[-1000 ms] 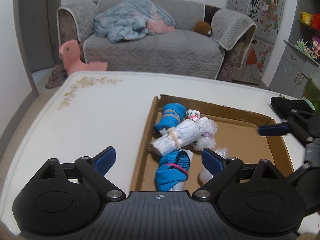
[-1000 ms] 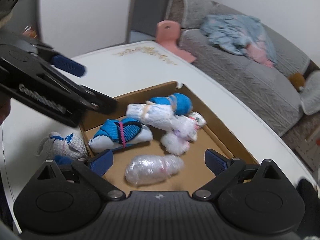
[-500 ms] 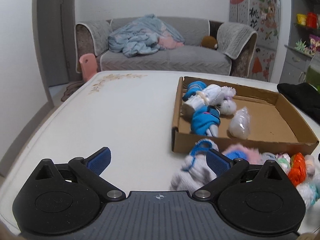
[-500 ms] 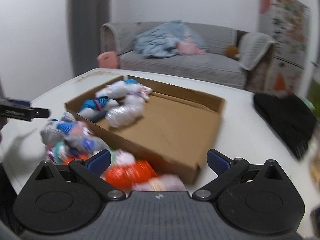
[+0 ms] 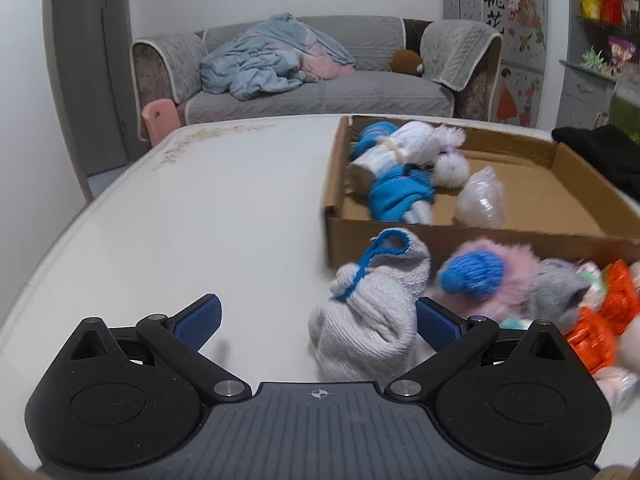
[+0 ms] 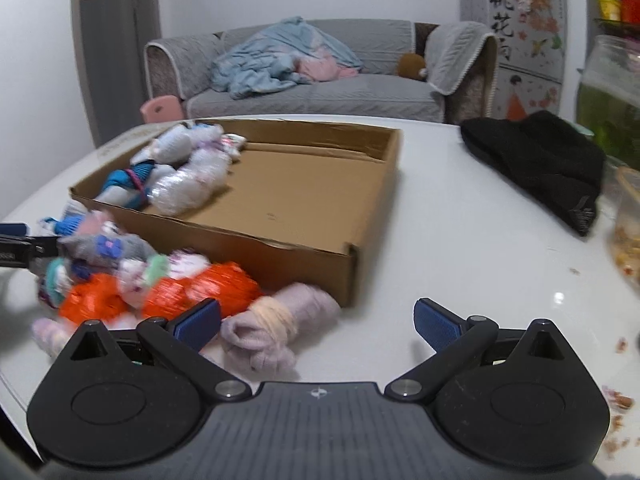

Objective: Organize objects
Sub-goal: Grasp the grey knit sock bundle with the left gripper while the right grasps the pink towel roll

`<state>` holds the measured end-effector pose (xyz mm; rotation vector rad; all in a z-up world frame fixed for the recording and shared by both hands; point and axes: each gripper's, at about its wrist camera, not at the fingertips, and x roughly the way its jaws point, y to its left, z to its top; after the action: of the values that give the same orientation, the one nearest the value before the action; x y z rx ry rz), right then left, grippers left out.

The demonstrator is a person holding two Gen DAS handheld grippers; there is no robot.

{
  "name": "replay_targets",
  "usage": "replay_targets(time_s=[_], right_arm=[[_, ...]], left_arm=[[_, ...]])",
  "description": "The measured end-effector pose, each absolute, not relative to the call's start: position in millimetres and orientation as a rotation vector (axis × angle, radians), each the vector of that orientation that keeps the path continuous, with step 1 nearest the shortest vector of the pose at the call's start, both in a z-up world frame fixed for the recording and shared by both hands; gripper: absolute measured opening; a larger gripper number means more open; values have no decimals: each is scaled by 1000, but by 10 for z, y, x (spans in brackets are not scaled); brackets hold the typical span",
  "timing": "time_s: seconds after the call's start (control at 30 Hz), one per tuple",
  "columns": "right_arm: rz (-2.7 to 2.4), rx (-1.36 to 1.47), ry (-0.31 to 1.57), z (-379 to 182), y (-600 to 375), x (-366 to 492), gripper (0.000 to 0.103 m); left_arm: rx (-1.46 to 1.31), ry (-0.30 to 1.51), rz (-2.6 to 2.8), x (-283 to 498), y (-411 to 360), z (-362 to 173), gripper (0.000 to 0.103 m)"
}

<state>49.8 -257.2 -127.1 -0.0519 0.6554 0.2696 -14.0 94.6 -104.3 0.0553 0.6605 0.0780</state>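
From my left wrist view, the left gripper sits low in the frame with its jaws spread wide, having just finished opening. A grey knitted sock bundle with a blue cord lies between the fingers, close against the right-hand pad, but I cannot tell whether that pad touches it, and nothing squeezes it. To its right, along the lower right of the frame, I see a pink fluffy bundle with a blue ball and an orange wrapped bundle, all just in front of the cardboard box.

Inside the box, at its left end, lie a blue bundle, a white bundle and a clear plastic-wrapped bundle.

From my right wrist view, the right gripper also stands wide open with nothing clamped; a pale pink sock roll tied with a light band lies just inside its left finger. A black cloth rests on the white table at right.

The only writing I can read is on the decorated cabinet at upper right: the characters 桃花.
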Motion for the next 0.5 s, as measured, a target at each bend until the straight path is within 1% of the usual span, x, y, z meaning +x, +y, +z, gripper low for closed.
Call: replay_targets(time_s=[0.17,0.37,0.4,0.5], right_arm=[[193,-52,643,-1258,-2737,367,102],[278,-51,677,-1276,-2629,432,102],[288,-61,682,-1286,-2600,451,101],[307,-69,704,-1316,-2572,490,89]], left_arm=[[86,668,63,-156,1048,-1079,102],[129,651,-4,-83,977,-1106,101],[140,651,-15,-66,967,-1114,100],[141,658,-43,-12,972,-1141,98]])
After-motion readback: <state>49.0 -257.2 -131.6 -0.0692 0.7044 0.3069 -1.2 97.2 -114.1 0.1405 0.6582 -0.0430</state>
